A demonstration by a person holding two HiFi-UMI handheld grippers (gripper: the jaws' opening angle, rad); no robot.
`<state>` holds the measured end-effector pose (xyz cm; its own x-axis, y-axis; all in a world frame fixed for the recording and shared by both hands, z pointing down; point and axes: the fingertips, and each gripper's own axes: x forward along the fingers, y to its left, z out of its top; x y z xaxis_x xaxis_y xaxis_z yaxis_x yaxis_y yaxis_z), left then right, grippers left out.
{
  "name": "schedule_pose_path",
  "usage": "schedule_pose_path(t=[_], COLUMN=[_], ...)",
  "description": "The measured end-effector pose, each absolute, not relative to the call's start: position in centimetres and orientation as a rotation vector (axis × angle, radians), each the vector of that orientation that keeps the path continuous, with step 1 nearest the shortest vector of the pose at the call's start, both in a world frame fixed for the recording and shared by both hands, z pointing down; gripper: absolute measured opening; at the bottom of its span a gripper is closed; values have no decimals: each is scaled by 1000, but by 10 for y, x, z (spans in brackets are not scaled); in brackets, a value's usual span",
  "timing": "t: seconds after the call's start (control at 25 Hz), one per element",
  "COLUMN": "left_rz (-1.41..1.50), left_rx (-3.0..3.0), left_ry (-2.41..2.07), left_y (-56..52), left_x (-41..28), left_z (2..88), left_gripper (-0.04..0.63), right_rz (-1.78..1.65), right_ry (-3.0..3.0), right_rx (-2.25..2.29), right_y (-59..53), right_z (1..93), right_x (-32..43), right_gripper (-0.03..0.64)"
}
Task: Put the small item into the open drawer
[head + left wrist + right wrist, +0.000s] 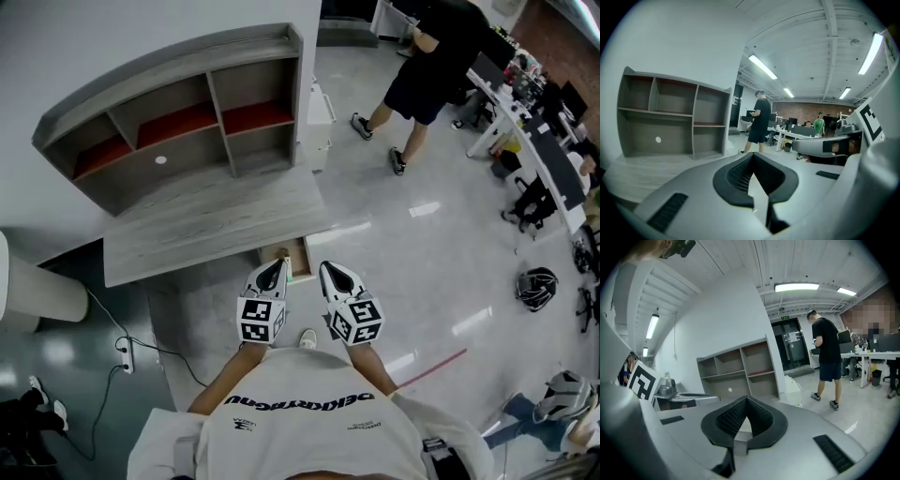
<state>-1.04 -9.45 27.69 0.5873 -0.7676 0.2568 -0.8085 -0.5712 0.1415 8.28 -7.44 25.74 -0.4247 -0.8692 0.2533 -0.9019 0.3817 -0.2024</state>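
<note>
A grey desk (pixel 216 220) carries a shelf unit (pixel 187 112). A small white round thing (pixel 160 160) shows in the unit's lower bay, also in the left gripper view (pixel 658 139) and the right gripper view (pixel 730 390). Under the desk's front edge a drawer (pixel 300 260) stands pulled out, partly hidden by my grippers. My left gripper (pixel 277 263) and right gripper (pixel 328 267) are side by side close to my chest, above the drawer. The left gripper (pixel 753 153) has its jaws together and empty. The right gripper (pixel 746 398) is likewise shut with nothing held.
A person in black (pixel 431 56) stands on the floor at the back right, near office desks (pixel 539 141). A white cabinet (pixel 319 117) stands beside the shelf unit. A power strip (pixel 127 354) with cable lies at the left, a helmet (pixel 536 286) at the right.
</note>
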Motion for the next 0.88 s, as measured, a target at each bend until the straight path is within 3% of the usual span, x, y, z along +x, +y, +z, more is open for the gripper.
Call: schedule_pose_path(t=[0.88], left_rz=[239], left_rx=[2615], left_ry=[-1361], left_y=[-74], left_x=[-4], left_z=[267], left_gripper=[15], right_rz=[394], right_ry=[-2570], right_rx=[1587], right_y=[-64], right_z=[242], right_x=[92], right_gripper=[29])
